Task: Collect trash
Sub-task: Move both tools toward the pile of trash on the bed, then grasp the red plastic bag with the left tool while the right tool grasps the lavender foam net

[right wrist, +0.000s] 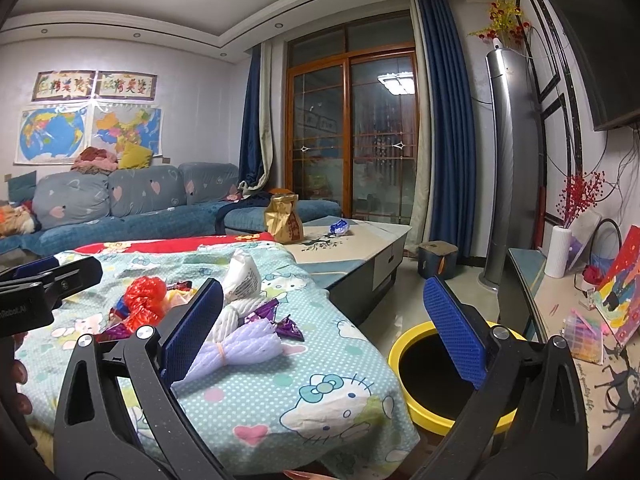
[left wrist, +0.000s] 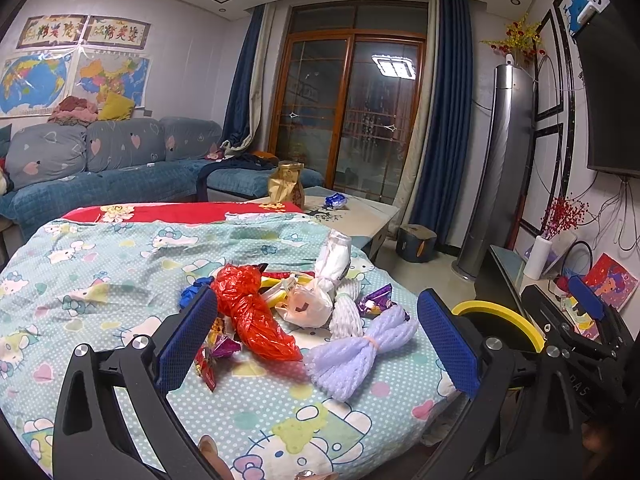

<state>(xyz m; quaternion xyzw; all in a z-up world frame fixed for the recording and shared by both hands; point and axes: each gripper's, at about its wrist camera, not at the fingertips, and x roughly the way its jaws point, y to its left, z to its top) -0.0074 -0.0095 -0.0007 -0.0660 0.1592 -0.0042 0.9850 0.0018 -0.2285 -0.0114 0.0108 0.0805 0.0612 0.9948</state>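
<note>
A pile of trash lies on a table covered by a Hello Kitty cloth (left wrist: 100, 280): a red plastic bag (left wrist: 252, 316), a lilac foam net (left wrist: 360, 352), a white foam net (left wrist: 346, 312), a white plastic bag (left wrist: 310, 306), a white pouch (left wrist: 334, 258) and purple wrappers (left wrist: 376, 300). My left gripper (left wrist: 316, 344) is open and empty, just short of the pile. My right gripper (right wrist: 324, 332) is open and empty, its left finger beside the lilac net (right wrist: 236, 350). A yellow-rimmed black bin (right wrist: 444, 376) stands on the floor to the right of the table.
A gold snack bag (left wrist: 286, 184) and a blue wrapper (left wrist: 336, 199) sit on the coffee table (right wrist: 360, 240) behind. A sofa (left wrist: 100, 168) is at the back left. A TV stand (right wrist: 560, 308) with a white vase (right wrist: 558, 250) is on the right.
</note>
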